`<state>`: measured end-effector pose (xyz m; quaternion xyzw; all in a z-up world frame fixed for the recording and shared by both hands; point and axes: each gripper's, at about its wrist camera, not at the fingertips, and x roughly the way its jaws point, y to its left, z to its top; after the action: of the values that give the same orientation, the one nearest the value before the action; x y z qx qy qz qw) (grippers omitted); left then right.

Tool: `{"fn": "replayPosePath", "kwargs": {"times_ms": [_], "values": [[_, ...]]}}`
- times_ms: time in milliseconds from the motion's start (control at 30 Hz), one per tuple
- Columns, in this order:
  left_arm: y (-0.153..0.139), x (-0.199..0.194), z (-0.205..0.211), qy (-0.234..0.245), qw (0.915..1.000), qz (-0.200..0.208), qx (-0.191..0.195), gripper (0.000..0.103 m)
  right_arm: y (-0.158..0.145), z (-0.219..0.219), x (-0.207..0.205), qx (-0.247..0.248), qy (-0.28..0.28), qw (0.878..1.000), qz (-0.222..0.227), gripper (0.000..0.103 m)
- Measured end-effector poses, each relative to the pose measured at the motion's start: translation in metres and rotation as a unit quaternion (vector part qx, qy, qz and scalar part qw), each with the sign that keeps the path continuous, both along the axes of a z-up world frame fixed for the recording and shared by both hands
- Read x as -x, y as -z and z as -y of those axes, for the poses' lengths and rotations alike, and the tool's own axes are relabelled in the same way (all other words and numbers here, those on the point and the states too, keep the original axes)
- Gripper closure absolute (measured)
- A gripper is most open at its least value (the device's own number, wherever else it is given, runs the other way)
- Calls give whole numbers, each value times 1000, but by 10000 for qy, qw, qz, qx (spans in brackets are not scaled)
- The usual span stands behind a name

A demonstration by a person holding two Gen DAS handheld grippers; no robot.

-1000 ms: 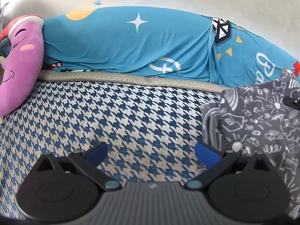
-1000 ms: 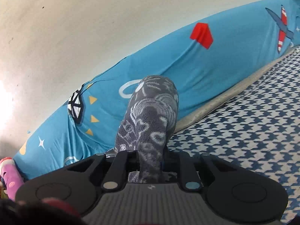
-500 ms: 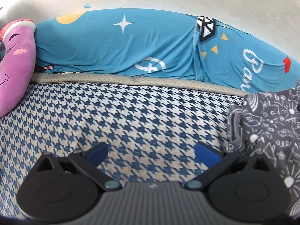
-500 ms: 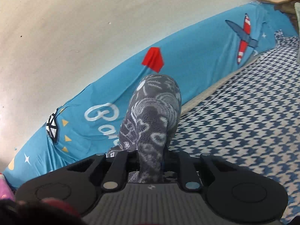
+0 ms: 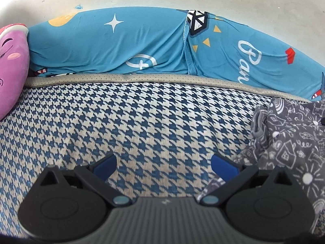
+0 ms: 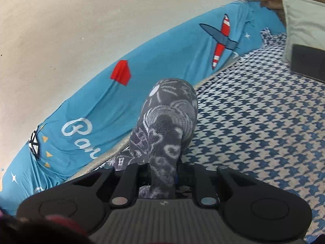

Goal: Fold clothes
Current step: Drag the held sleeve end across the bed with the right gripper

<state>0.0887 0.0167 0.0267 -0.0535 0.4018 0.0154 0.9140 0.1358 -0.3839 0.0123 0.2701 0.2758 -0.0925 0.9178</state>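
Observation:
A grey fleece garment (image 6: 164, 130) with white doodle print stands bunched up between the fingers of my right gripper (image 6: 162, 174), which is shut on it. The same garment (image 5: 288, 146) hangs at the right edge of the left wrist view, draping onto the bed beside my left gripper's right finger. My left gripper (image 5: 163, 164) is open, blue pads wide apart over the houndstooth bed cover (image 5: 142, 126), with nothing between them.
A long blue printed bolster (image 5: 126, 44) runs along the white wall behind the bed. A pink plush toy (image 5: 10, 67) lies at the left. Pillows and a dark flat object (image 6: 306, 61) sit at the bed's far right end.
My right gripper has carried the garment to the right along the bolster, toward the airplane print. In the left wrist view the garment has slid further to the right edge.

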Motion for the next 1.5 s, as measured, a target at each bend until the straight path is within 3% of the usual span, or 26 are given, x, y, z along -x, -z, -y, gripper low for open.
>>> {"fn": "replayPosePath", "kwargs": {"times_ms": [300,700,1033,1500], "values": [[-9,29,-10,-72,9999,-118,52,0,-4,16,17,106,284,9995,-126,87],[-4,68,-16,-162,9993,-260,234,0,-1,30,40,230,750,9949,-641,87],[7,97,-19,-270,9984,-388,313,0,3,64,58,-423,1013,9896,-927,78],[26,122,-10,-306,9978,-580,90,0,-29,35,85,269,623,9956,-646,77]]}}
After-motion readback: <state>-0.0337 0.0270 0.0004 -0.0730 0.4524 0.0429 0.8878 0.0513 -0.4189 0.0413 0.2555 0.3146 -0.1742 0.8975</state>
